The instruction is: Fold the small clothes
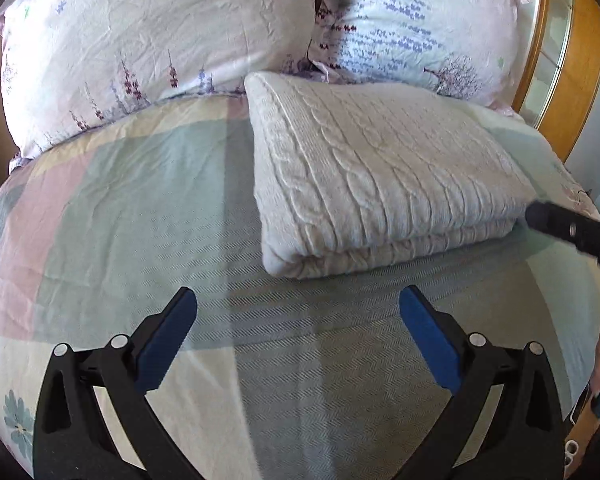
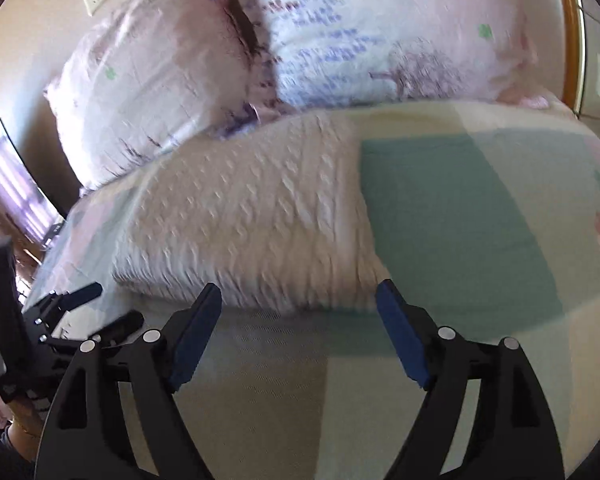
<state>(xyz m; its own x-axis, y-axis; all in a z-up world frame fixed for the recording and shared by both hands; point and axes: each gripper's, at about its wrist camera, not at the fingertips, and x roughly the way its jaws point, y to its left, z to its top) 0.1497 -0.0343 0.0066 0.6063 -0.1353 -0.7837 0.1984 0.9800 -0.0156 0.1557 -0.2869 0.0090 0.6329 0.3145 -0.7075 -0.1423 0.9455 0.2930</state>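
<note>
Both grippers, left gripper (image 1: 298,308) and right gripper (image 2: 299,300), I hold wide and empty; the folded sweater (image 1: 380,176) lies at twelve o'clock on the bed (image 1: 120,208), apparently finished and released.

The folded white cable-knit sweater (image 1: 380,184) lies on the pastel checked bedspread (image 1: 140,208). Two flowery pink pillows (image 1: 148,44) sit side by side behind it. The left gripper (image 1: 298,332) is in front of it, the right gripper (image 2: 298,336) near its right end.
</note>
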